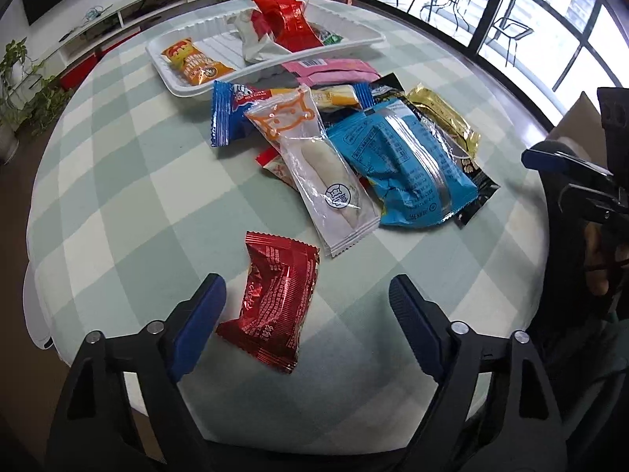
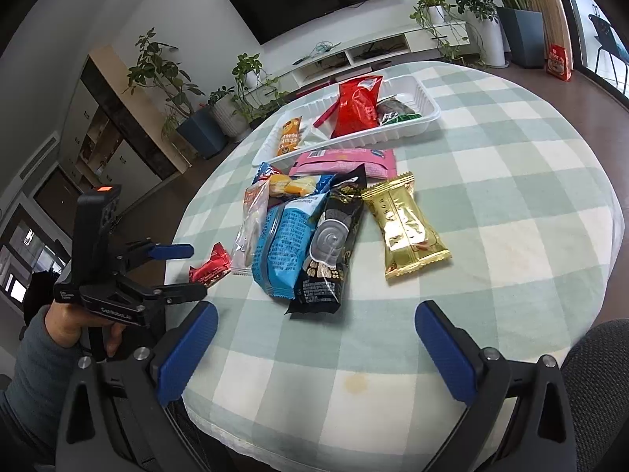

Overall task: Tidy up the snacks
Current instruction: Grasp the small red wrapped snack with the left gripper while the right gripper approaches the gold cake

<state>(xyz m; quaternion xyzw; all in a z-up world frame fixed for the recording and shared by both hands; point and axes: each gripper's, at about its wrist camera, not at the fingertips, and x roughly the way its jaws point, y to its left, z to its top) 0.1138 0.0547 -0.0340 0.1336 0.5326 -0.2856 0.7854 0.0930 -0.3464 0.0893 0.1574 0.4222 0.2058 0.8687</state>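
In the left wrist view, the small red packet [image 1: 272,299] lay on the checked tablecloth [image 1: 129,196], nearer the camera than the snack pile [image 1: 354,149] and apart from it, and sat between the fingers of the left gripper [image 1: 307,306], closer to the left-hand pad. The jaws stood spread, neither pad pressing the wrapper, though the packet's lower corner looked to be just beside the left-hand pad and contact there was hard to judge. Beyond the pile, the white tray [image 1: 173,82] held an orange packet [image 1: 194,61] and a large red bag [image 1: 287,19]. The right gripper [image 1: 566,173] was cut off at the frame's right edge. In the right wrist view, the right gripper [image 2: 314,348] hovered with jaws spread wide over bare cloth, nearer the camera than the pile, holding nothing. The small red packet [image 2: 210,267] lay left of the pile, partly hidden behind the fingers of the left gripper [image 2: 184,271], which bracketed it. The person's hand [image 2: 78,326] gripped that tool's handle. A gold packet [image 2: 405,224] lay right of the pile, the tray [image 2: 428,116] beyond it.
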